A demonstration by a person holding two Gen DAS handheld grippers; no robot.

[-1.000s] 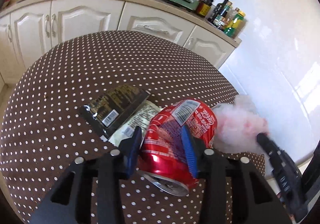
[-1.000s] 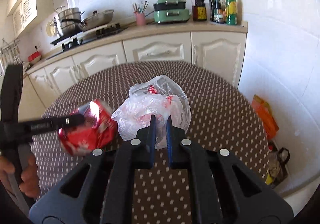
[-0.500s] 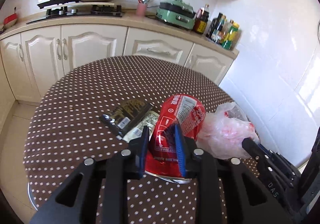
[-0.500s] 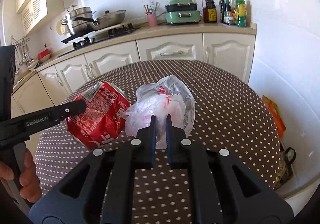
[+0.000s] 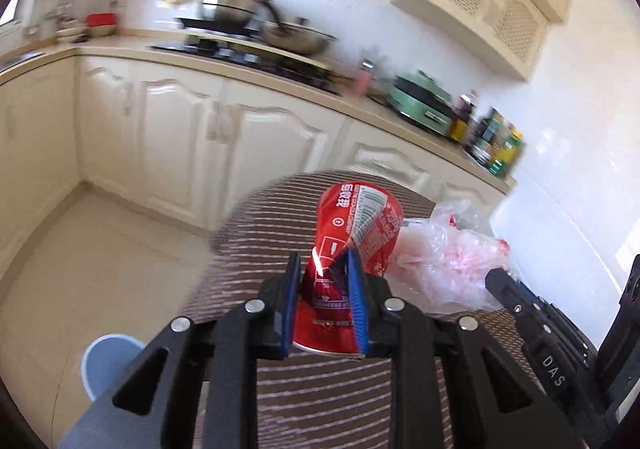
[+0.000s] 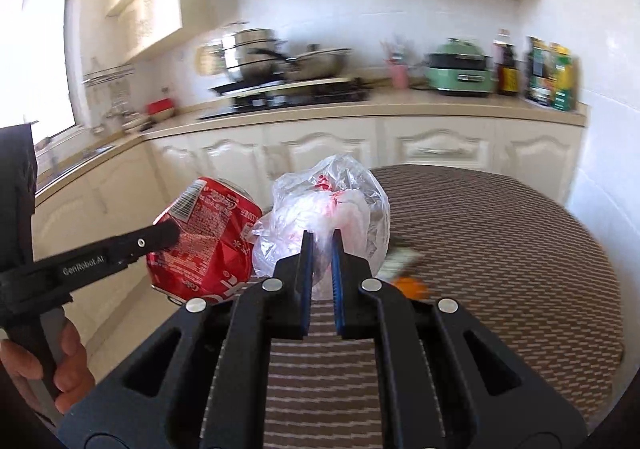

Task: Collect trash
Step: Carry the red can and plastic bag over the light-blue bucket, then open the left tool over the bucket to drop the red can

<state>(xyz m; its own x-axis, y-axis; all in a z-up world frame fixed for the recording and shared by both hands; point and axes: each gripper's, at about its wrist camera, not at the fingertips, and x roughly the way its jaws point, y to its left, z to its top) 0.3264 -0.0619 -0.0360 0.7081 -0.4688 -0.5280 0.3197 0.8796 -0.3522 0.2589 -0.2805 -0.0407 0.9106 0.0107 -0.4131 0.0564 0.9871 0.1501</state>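
Right now you are carrying two pieces of trash clear of the brown dotted table (image 6: pixel 500 249). Your left gripper (image 5: pixel 324 301) is clenching a crushed red aluminium drink can (image 5: pixel 352 245); its jaws have just been closing, denting the can between them. Your right gripper (image 6: pixel 320 281) is pinching a crumpled clear plastic bag (image 6: pixel 332 205). The dented wall is offering a poor seat, so I judge a fast swing could slip the can loose. The can's long axis is running away from you, tilted upward, base nearest the camera.
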